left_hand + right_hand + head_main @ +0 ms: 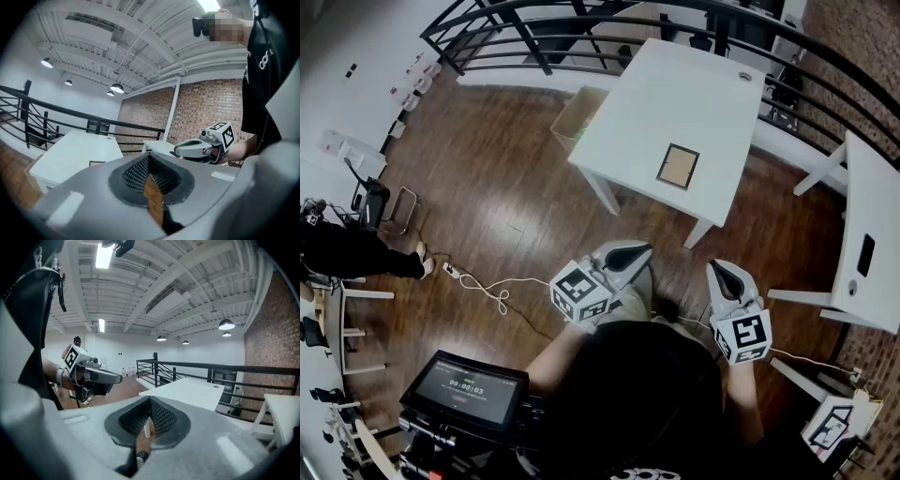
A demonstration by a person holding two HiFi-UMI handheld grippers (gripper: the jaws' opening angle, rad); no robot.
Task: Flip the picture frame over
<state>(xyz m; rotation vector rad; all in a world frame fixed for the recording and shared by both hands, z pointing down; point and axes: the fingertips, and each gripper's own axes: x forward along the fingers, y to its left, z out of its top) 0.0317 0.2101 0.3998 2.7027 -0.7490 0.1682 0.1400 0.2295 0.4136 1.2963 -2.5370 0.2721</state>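
Observation:
The picture frame (678, 167) lies flat on the white table (656, 103), brown backing side up, near the table's front edge. The left gripper view also catches the frame (97, 163), small on that table (70, 152). Both grippers are held close to the person's body, well short of the table. My left gripper (640, 250) is shut with nothing in it. My right gripper (718, 268) is shut and empty as well. Each gripper view shows the other one in the air: the right gripper (194, 149) and the left gripper (96, 376).
A cardboard box (573, 121) stands on the wooden floor against the table's left side. A second white table (873, 234) is at the right. A black railing (581, 33) runs behind. Cables (487, 289) lie on the floor; a monitor (467, 389) sits at the lower left.

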